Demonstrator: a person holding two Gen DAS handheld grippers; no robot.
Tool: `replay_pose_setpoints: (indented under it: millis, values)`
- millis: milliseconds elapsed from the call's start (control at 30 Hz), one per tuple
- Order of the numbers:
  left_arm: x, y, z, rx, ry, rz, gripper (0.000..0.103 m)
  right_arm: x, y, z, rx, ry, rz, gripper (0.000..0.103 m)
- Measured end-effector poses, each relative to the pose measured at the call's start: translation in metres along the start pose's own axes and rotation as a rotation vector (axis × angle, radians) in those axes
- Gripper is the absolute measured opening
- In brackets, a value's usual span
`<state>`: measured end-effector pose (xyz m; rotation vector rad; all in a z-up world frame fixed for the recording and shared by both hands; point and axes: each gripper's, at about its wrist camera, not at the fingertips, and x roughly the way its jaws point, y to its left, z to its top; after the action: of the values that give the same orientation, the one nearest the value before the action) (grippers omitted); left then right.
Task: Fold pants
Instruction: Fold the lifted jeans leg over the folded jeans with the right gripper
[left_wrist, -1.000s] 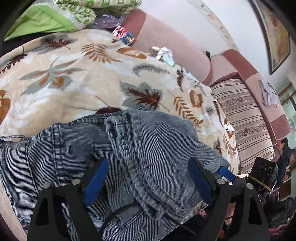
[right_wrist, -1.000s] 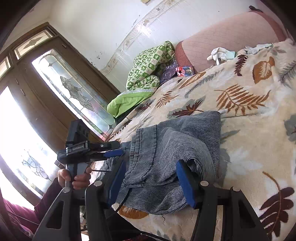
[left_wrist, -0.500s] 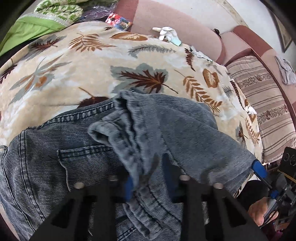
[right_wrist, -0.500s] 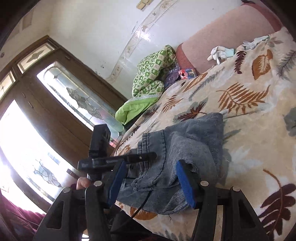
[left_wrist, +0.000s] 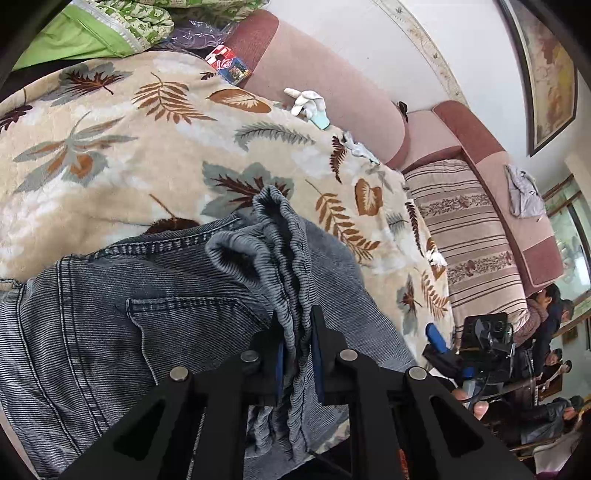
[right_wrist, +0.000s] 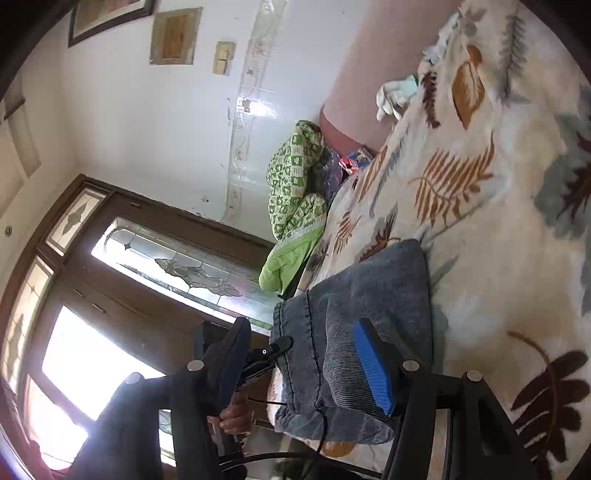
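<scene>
Grey-blue jeans (left_wrist: 122, 314) lie partly folded on a leaf-patterned blanket (left_wrist: 110, 147). My left gripper (left_wrist: 297, 332) is shut on a bunched hem edge (left_wrist: 284, 236) of the jeans and lifts it. In the right wrist view the jeans (right_wrist: 373, 295) lie at the blanket's (right_wrist: 498, 240) near edge. My right gripper (right_wrist: 303, 358) is open and tilted, its blue pad (right_wrist: 373, 369) over the denim, holding nothing. The left gripper (right_wrist: 273, 349) shows beside the jeans.
A pink sofa back (left_wrist: 314, 74) runs behind the blanket, with a white glove (left_wrist: 308, 101) and a red packet (left_wrist: 229, 66) on it. A green quilt (right_wrist: 295, 199) sits at one end. A striped cushion (left_wrist: 465, 236) lies further along. People (left_wrist: 546, 314) sit beyond.
My left gripper closed on the bunched hem and raised it. My right gripper rolled sideways and stayed open over the jeans.
</scene>
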<state>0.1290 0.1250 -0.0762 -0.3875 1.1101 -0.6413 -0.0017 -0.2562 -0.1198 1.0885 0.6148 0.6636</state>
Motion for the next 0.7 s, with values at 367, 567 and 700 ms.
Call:
replay_pose_setpoints:
  millis: [367,567,700]
  values:
    - [-0.019,-0.016,0.015,0.023,-0.013,-0.003,0.009,0.053,0.041,-0.067,-0.193,0.256,-0.124,0.081]
    - [-0.034,-0.02,0.022,0.047,-0.046,0.08,0.009,0.101,0.022,-0.093,-0.31,0.338,-0.319,0.081]
    - [-0.016,-0.027,0.009,0.069,0.006,0.044,0.009,0.082,0.007,-0.072,-0.234,0.223,-0.29,0.08]
